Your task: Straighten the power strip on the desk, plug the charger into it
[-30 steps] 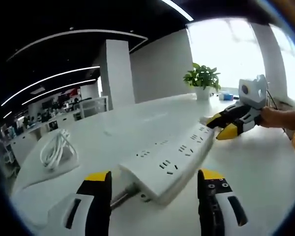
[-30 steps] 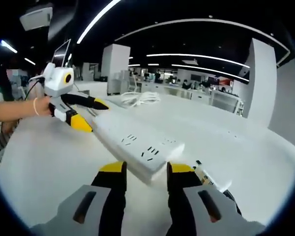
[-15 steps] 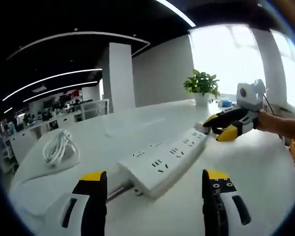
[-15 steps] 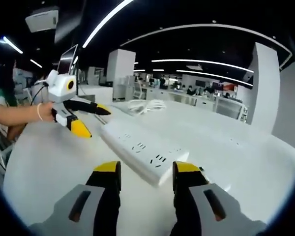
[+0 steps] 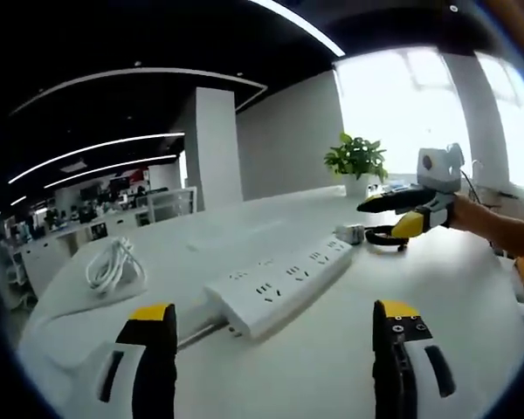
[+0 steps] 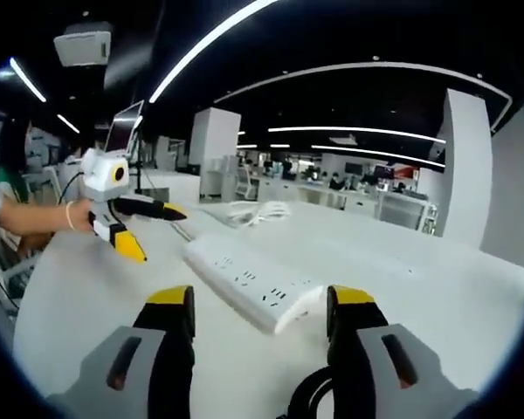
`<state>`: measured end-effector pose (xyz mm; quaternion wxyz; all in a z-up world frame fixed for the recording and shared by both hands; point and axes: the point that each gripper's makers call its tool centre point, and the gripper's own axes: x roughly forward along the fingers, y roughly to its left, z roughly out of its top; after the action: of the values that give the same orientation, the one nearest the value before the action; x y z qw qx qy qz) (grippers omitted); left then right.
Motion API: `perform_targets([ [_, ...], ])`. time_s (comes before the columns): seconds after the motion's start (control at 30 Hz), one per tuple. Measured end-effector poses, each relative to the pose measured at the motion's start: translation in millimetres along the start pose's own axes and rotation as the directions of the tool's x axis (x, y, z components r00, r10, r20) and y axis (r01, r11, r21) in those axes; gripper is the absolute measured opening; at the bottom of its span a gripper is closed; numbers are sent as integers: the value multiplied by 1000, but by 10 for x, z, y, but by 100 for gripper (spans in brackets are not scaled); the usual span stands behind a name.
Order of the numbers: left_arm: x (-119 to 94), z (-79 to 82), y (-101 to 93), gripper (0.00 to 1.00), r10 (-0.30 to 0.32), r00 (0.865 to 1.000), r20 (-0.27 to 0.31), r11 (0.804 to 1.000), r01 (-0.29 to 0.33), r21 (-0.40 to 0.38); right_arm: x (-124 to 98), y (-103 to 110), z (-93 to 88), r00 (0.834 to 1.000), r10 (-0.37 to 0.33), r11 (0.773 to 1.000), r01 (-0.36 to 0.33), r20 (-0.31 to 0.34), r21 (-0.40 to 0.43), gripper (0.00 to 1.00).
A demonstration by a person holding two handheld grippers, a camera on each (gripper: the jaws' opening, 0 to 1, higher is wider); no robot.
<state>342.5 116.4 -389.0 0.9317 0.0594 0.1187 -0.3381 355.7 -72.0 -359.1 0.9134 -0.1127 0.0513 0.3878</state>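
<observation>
The white power strip (image 5: 278, 284) lies flat on the white desk (image 5: 332, 367), between both sets of tongs and touched by neither. The left tongs (image 5: 275, 349) and right tongs (image 6: 258, 310) both gape wide, holding nothing. A coiled white cable (image 5: 112, 264) rests well apart, and a black cable (image 5: 386, 236) lies near the strip's far end.

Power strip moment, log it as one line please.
power strip: flat on desk, ungripped | left gripper: open | right gripper: open | coiled white cable: on desk | charger: not plugged in
</observation>
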Motion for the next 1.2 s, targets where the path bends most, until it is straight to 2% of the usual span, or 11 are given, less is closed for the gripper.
perform_targets([
  [0.1,-22,-14,-38,97,-6,1000,2,1000,6,-1,-44,-32,-44,1000,-3,1000,3,-3,-1,67],
  [0.3,-87,-3,-92,99,-9,1000,10,1000,9,1,-147,-101,-33,999,-10,999,8,36,45,70],
  [0.53,-201,90,-115,99,3,998,70,1000,-1,-24,-306,-179,-61,998,-43,998,42,43,38,76],
  [0.73,-300,113,-94,99,19,995,98,999,-14,-51,-462,-234,-44,996,-73,997,72,59,28,86],
  [0.9,-388,109,-82,99,28,994,110,998,-22,-60,-546,-213,-26,995,-73,997,71,67,35,95],
  [1.03,-489,125,-77,99,37,992,119,998,-30,-60,-604,-162,-62,997,-66,998,66,46,11,99],
  [1.2,-600,126,-88,99,42,991,124,998,-35,-58,-680,-107,-87,997,-58,998,57,42,22,100],
])
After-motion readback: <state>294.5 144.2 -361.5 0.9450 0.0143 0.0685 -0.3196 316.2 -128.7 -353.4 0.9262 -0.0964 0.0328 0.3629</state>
